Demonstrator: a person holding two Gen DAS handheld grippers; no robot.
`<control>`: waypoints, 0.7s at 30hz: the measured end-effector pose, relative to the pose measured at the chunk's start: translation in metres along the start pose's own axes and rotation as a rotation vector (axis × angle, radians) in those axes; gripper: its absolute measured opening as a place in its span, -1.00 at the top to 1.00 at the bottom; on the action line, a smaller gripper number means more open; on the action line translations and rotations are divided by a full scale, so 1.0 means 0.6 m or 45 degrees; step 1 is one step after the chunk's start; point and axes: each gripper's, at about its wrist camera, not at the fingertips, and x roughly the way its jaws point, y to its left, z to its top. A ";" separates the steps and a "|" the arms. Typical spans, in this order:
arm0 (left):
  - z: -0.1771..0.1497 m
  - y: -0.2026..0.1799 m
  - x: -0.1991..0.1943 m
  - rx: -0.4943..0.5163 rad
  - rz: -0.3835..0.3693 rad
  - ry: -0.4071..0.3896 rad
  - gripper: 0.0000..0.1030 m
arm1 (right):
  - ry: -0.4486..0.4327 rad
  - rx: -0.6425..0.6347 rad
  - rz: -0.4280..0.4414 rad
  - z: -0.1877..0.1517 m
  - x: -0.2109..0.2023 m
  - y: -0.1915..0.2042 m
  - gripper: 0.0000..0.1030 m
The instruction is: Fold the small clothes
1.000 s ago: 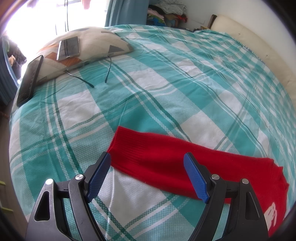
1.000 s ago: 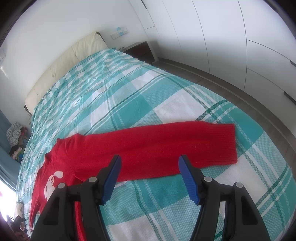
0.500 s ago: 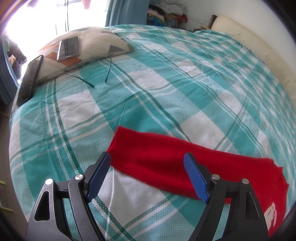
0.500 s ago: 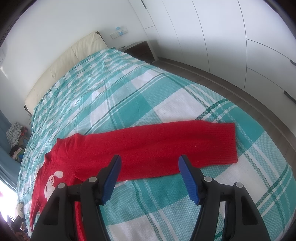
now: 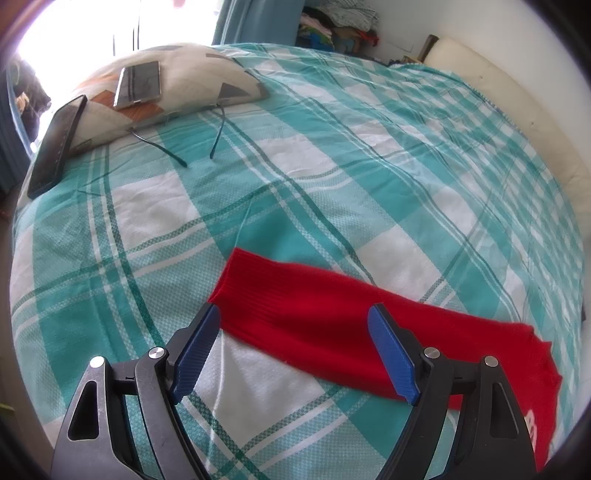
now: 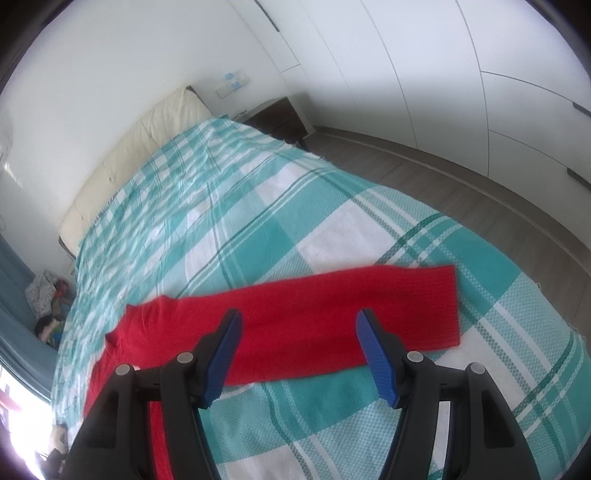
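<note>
Red sweater (image 5: 332, 317) flat across bedspread (image 5: 295, 177), sleeves seemingly outstretched sideways; left gripper (image 5: 295, 332), right gripper (image 6: 297, 334) wide-jawed, empty.

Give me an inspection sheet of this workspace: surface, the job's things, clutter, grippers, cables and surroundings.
Surface: bed with a teal and white checked cover, lightly creased.
Job's things: red sweater spread flat, both sleeves stretched out, not yet folded; left sleeve cuff, right sleeve cuff.
Clutter: patterned pillow with a phone on it; a second dark phone or tablet leaning at its edge.
Grippers: left gripper open above the left sleeve, empty; right gripper open above the right sleeve, empty.
Cables: two thin dark cables from under the pillow.
Surroundings: cream headboard, white wardrobe, bedside table, clothes pile.
</note>
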 end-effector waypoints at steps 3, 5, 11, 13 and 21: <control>-0.002 -0.004 -0.006 0.006 -0.009 -0.008 -0.64 | 0.000 0.120 0.038 0.034 -0.016 -0.052 -0.24; -0.004 -0.007 -0.007 0.002 -0.019 -0.010 -0.65 | 0.073 0.145 0.046 0.042 -0.008 -0.082 -0.29; -0.011 -0.019 -0.006 0.027 -0.009 -0.012 -0.66 | 0.297 0.187 0.062 0.020 0.035 -0.142 -0.30; -0.012 -0.021 -0.006 0.038 0.001 -0.014 -0.66 | 0.312 0.219 0.066 0.012 0.047 -0.158 -0.30; -0.013 -0.018 -0.006 0.023 0.002 -0.016 -0.66 | 0.345 0.176 0.152 0.014 0.093 -0.167 -0.10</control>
